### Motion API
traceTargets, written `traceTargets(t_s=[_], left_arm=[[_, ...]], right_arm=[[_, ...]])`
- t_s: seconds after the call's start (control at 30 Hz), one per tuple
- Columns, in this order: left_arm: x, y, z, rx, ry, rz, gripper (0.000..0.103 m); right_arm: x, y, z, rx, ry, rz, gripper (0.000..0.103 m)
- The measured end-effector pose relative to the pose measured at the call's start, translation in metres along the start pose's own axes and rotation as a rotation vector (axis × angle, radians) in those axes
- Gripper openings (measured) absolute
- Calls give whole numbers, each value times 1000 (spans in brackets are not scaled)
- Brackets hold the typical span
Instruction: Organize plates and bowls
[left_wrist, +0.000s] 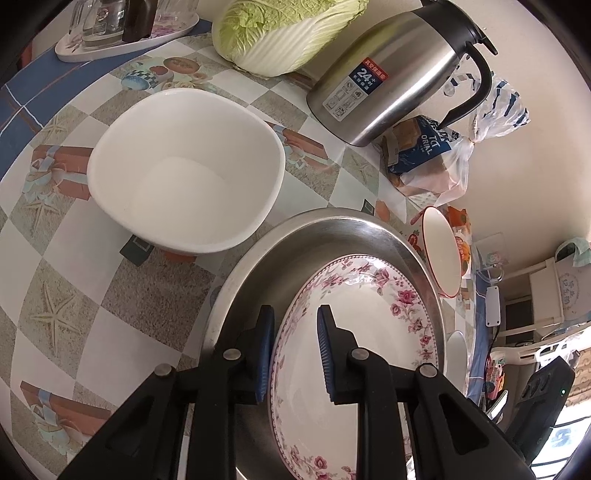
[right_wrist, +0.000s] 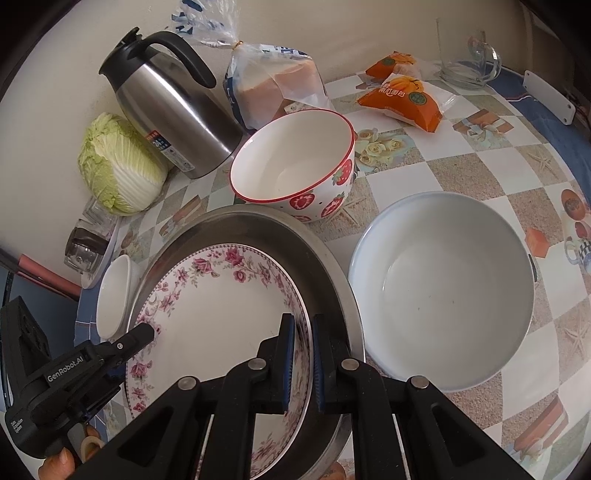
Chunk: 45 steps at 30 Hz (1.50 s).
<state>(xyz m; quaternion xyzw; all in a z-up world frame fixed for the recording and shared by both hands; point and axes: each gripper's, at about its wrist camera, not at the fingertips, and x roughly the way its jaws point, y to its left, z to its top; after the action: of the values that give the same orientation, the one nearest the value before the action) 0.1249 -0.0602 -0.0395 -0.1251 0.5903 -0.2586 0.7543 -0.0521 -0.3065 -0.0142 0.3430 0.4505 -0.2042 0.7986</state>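
A pink-flowered plate (left_wrist: 369, 314) (right_wrist: 214, 306) lies inside a round steel pan (left_wrist: 332, 225) (right_wrist: 258, 218) on the patterned tablecloth. My left gripper (left_wrist: 295, 350) (right_wrist: 146, 332) straddles the plate's left rim, one pad outside and one over the floral band, shut on it. My right gripper (right_wrist: 304, 354) is shut on the plate's right rim, which passes between its blue pads. A white squarish bowl (left_wrist: 184, 173) (right_wrist: 114, 295) sits left of the pan. Behind the pan is a strawberry-print bowl (right_wrist: 295, 162) (left_wrist: 441, 251). To the right stands a wide pale bowl (right_wrist: 443, 291).
A steel thermos jug (right_wrist: 170, 107) (left_wrist: 391, 74), a cabbage (right_wrist: 118, 162) (left_wrist: 284, 33) and a bread bag (right_wrist: 273, 85) stand by the wall. Orange snack packets (right_wrist: 402, 99) and a glass mug (right_wrist: 469, 62) are at the far right. A tray of glasses (left_wrist: 122, 37) is at the far left.
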Motion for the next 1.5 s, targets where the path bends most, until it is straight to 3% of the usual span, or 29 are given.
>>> traceTargets(t_s=[1.23,1.5], left_arm=[[-2,-1,2,15,0,32,25],[-8,-4,1,37,-13,53,28]], right_arm=[[5,1,-2,-11,-1,-15,12],[-21,1,5,-23,-79,-25,12]])
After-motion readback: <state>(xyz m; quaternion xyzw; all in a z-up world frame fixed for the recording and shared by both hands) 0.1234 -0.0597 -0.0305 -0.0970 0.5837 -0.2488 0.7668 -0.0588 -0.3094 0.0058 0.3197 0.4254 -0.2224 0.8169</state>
